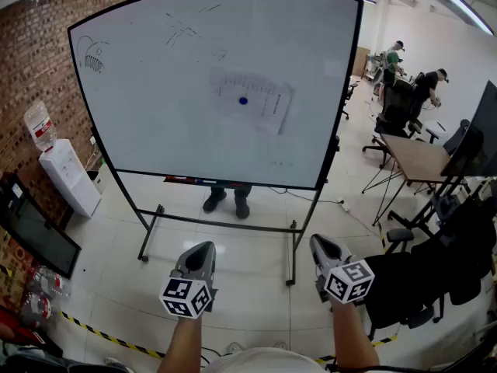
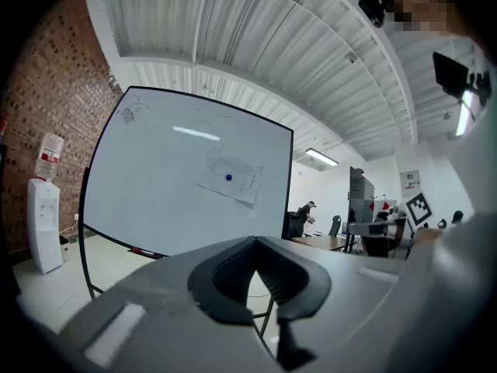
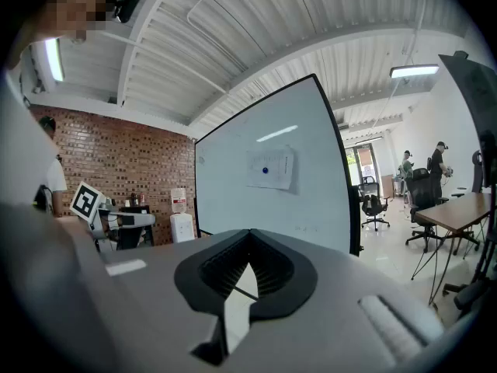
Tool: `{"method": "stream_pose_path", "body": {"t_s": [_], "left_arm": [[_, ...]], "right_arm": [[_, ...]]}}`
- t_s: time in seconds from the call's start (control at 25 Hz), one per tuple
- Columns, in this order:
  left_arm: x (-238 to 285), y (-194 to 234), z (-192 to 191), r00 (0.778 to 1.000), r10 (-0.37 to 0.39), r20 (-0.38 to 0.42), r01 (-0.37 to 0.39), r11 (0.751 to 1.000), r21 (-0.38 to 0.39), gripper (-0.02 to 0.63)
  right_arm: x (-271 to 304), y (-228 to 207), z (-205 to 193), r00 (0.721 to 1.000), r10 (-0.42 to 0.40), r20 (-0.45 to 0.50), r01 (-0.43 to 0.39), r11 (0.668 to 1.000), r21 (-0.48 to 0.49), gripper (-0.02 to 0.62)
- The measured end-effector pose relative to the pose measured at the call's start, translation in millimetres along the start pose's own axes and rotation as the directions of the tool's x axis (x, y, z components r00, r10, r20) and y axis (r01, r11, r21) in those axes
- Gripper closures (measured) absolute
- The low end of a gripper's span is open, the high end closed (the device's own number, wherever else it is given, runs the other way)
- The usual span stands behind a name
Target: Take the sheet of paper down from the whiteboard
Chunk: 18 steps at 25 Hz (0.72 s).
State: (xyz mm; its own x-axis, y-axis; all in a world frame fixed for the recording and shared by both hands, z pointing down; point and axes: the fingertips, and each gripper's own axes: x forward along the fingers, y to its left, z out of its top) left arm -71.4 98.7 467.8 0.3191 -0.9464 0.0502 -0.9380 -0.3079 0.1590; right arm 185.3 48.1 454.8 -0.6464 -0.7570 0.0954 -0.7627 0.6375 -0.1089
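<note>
A white sheet of paper hangs on the whiteboard, pinned by a blue magnet. The sheet also shows in the left gripper view, and the sheet in the right gripper view, far ahead of both. My left gripper and right gripper are held low in front of me, well short of the board, side by side. Both are shut with nothing between their jaws.
The whiteboard stands on a wheeled frame; someone's feet show behind it. A water dispenser is by the brick wall at left. Desks, office chairs and people are at right. Hazard tape runs on the floor.
</note>
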Motion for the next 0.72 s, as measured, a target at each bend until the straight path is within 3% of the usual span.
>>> {"method": "stream_pose_path", "body": {"t_s": [0.16,0.36,0.72], "left_arm": [[-12.1,13.7,0.7,1.000,-0.002,0.002,0.002,1.000,0.003,0.604],[-26.3,27.3,-1.1,1.000,0.007,-0.005,-0.007,0.997,0.072,0.604],[-19.7,57.5,-24.6,0.998,0.020,-0.061,-0.017,0.999,0.045,0.604]], "right_arm": [[9.1,17.2,-0.6,1.000,0.000,0.001,0.000,1.000,-0.002,0.589],[23.7,42.3,-8.2,1.000,0.016,-0.018,-0.016,1.000,-0.020,0.589],[60.0,44.9,-20.8,0.998,0.032,-0.044,-0.032,0.999,0.008,0.589]]}}
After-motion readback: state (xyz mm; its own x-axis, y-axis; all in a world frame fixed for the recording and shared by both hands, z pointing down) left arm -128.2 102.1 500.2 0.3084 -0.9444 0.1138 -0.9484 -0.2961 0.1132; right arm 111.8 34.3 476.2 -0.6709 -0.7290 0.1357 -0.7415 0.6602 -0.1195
